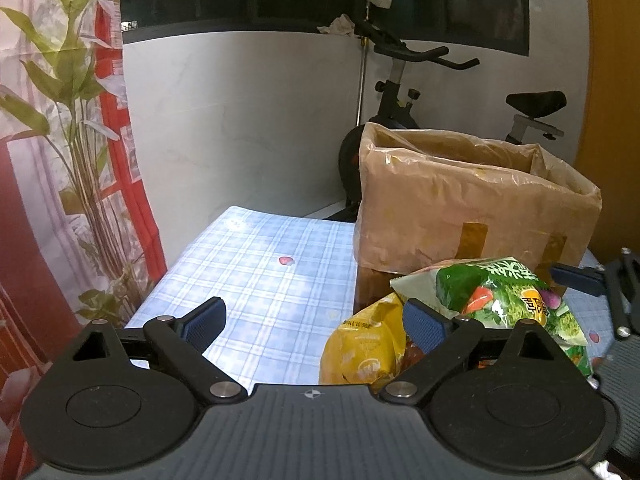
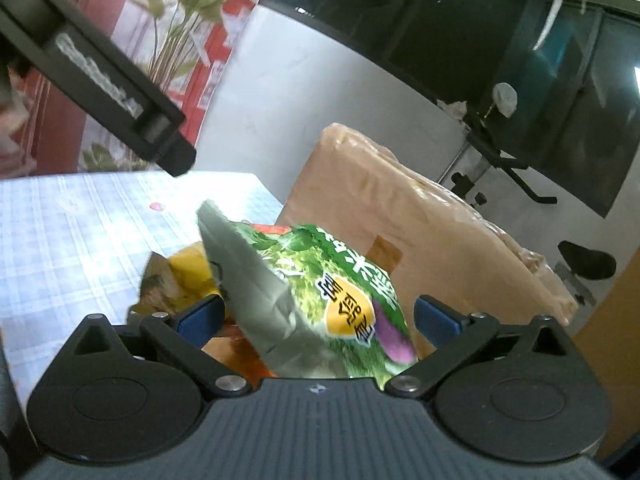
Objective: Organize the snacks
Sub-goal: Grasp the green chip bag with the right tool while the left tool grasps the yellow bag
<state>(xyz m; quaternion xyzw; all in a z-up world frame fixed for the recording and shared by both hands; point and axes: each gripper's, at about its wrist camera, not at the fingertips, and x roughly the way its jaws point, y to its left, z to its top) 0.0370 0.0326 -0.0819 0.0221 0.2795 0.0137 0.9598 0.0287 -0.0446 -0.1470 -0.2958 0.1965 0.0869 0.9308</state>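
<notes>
A green snack bag [image 2: 320, 292] lies tilted on top of a yellow snack bag [image 2: 188, 276] on the checked tablecloth, in front of a cardboard box lined with a plastic bag [image 2: 404, 224]. My right gripper [image 2: 320, 318] is open, its jaws on either side of the green bag. My left gripper [image 1: 316, 320] is open and empty above the cloth, just left of the yellow bag [image 1: 364, 352] and the green bag [image 1: 504, 296]. The box [image 1: 472, 200] stands open-topped behind them. The right gripper's fingertip [image 1: 576, 278] shows at the right edge of the left wrist view.
The blue checked tablecloth [image 1: 256, 264] covers the table. A curtain with a plant print [image 1: 60, 140] hangs at the left. An exercise bike [image 1: 400, 92] stands behind the box by the white wall. The left gripper's body [image 2: 100, 76] crosses the right view's upper left.
</notes>
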